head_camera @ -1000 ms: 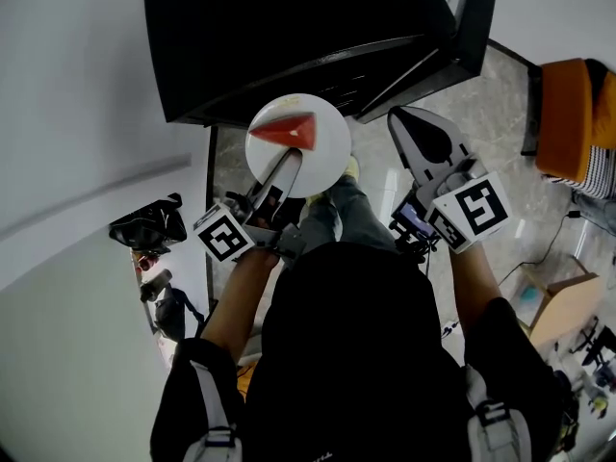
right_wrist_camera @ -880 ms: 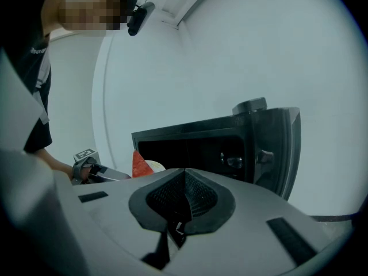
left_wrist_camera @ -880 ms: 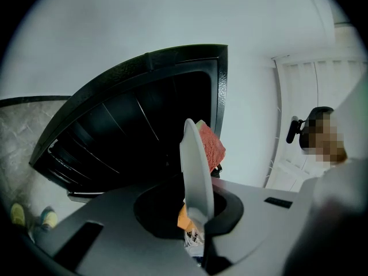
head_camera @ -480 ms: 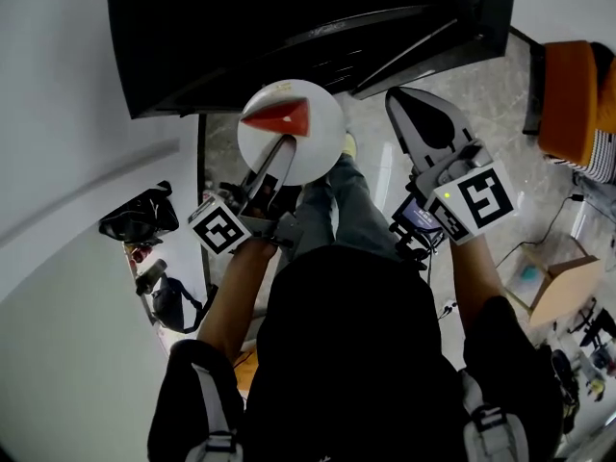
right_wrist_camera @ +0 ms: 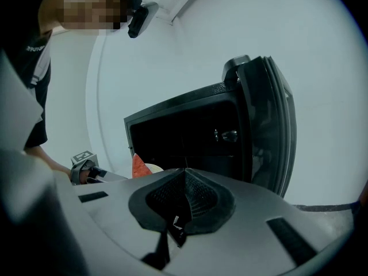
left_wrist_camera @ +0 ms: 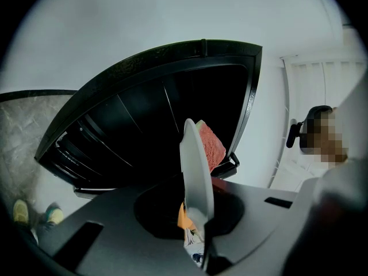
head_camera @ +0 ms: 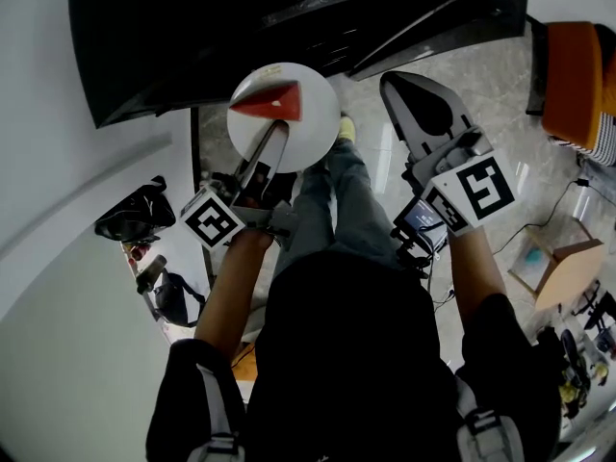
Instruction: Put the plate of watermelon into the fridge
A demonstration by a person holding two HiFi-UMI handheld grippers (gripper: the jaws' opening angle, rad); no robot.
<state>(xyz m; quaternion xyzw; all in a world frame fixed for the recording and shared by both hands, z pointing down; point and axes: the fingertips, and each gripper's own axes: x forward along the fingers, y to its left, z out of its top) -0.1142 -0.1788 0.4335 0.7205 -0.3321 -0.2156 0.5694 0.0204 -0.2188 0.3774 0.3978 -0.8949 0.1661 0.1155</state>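
Left tongs (head_camera: 277, 135): clenched on the near rim of the plate (head_camera: 313, 128), holding it out in front.
Right tongs (head_camera: 423, 114): pressed together on nothing, off to the right of the plate.
Plate: holds one watermelon wedge (head_camera: 269, 102) on its far half, beyond the left tongs' tips.
Fridge (head_camera: 241, 17): just ahead of both tongs, with its door (right_wrist_camera: 270, 131) swung open on the right. The interior is dark and its contents can't be made out.
Risk: the plate is gripped at one rim only, so a tilt could slide the wedge off. The far rim could also knock the fridge frame or a shelf on the way in.

Black short-sleeved top (head_camera: 356, 354); grey-blue jeans (head_camera: 337, 200); yellow-green shoe (head_camera: 346, 128); pale shoulder straps (head_camera: 214, 402). Left gripper (head_camera: 277, 133), right gripper (head_camera: 393, 85): grey shells, white cubes (head_camera: 478, 189) with black square markers.
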